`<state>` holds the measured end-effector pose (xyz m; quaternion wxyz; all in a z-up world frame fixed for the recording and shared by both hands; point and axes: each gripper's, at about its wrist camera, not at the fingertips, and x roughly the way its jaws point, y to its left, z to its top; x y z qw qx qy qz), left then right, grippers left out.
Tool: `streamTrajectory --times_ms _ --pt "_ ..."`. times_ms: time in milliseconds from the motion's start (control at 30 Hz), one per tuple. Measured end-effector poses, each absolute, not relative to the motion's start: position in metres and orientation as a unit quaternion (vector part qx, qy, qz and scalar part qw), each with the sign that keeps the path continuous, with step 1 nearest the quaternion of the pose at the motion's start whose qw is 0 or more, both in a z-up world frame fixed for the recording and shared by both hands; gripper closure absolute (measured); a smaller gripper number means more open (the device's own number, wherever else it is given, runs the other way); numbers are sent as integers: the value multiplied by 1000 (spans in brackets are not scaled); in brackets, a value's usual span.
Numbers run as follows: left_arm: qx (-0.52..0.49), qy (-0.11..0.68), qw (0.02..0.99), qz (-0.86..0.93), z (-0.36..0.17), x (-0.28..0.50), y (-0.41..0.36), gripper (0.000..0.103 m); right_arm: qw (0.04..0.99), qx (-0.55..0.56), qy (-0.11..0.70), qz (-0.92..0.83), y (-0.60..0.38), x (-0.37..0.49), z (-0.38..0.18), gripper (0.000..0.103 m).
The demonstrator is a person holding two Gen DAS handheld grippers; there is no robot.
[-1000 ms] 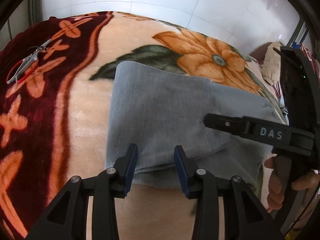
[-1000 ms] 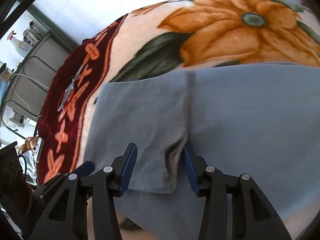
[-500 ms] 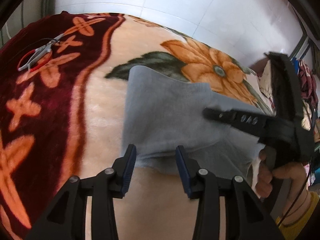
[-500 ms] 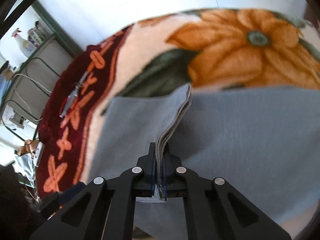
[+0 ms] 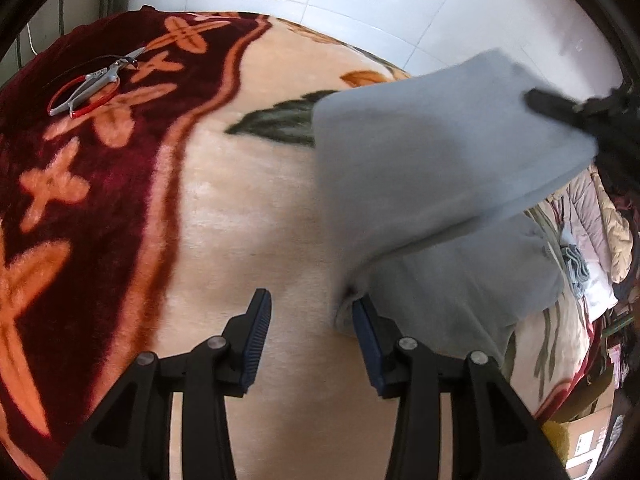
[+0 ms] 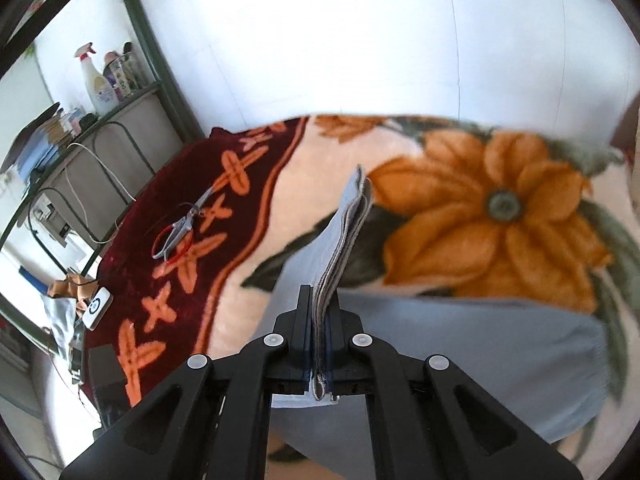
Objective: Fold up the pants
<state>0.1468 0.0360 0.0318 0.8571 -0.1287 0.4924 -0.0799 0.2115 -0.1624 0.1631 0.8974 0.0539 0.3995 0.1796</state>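
One large plush blanket (image 5: 248, 216) carries everything: cream in the middle, with a dark red border of orange crosses along its left edge and a big orange flower (image 6: 496, 216) toward its far right corner. Behind its far edge stands a white tiled wall (image 5: 360, 4).

Lying on the cream part, toward the right edge, are the grey pants (image 5: 452, 184), already folded into layers. One stacked end of them is raised off the blanket, while the lower portion rests flat on the surface, its near-left corner just beside the right finger (image 5: 370, 344) of the left gripper (image 5: 310, 338). That gripper's jaws are spread apart over bare cream blanket, with nothing between them.

Seen from the right wrist, the right gripper (image 6: 318, 344) is pressed together on the edge of the lifted stack, several cloth layers pinched upright between its pads; in the left wrist view it shows only as a dark blur at the cloth's top right.

Smallest, a pair of scissors (image 5: 90, 88) with red-trimmed handles lies on the red border near the far left corner, well apart from the pants.
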Motion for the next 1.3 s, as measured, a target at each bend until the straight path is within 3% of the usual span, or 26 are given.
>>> streamTrajectory --times_ms 267,567,1133,1300 --pt "-114 483 861 -112 47 141 10 59 909 19 389 148 -215 208 190 98" --pt "-101 478 858 -157 61 134 -23 57 908 -12 408 90 -292 204 176 98" --pt "-65 493 851 -168 51 149 -56 57 868 43 495 7 -395 211 45 98" --pt "-73 495 849 -170 49 165 -60 57 859 63 509 -12 -406 208 27 85"
